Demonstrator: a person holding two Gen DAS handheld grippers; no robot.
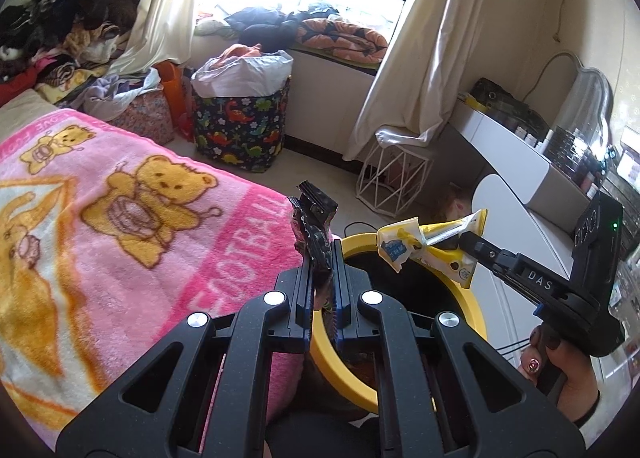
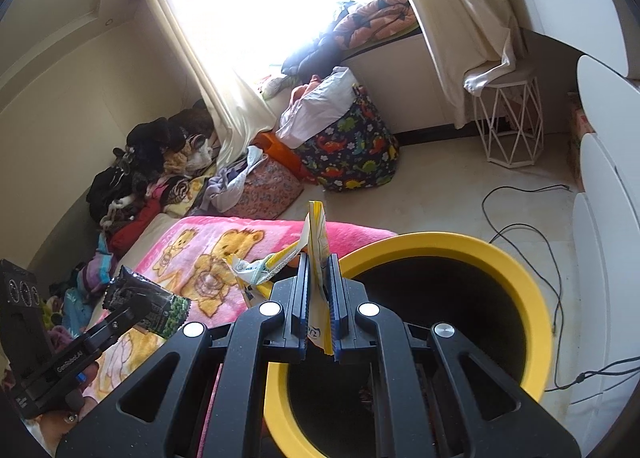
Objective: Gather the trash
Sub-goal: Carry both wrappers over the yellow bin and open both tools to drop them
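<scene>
- My left gripper [image 1: 321, 258] is clamped on a crinkled black foil snack wrapper [image 1: 314, 226], at the near-left rim of the round yellow-rimmed black bin [image 2: 516, 282];
- My right gripper [image 2: 319, 290] pinches a crumpled yellow-and-white plastic wrapper [image 2: 316, 242] above that bin's left rim, beside the pink bear-print blanket [image 1: 100, 218].

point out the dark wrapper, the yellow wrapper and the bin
dark wrapper [image 1: 314, 214]: left wrist view, crinkled top above the clamp
yellow wrapper [image 2: 318, 234]: right wrist view, upright strip above the clamp
bin [image 2: 516, 278]: right wrist view, yellow rim, right side
</scene>
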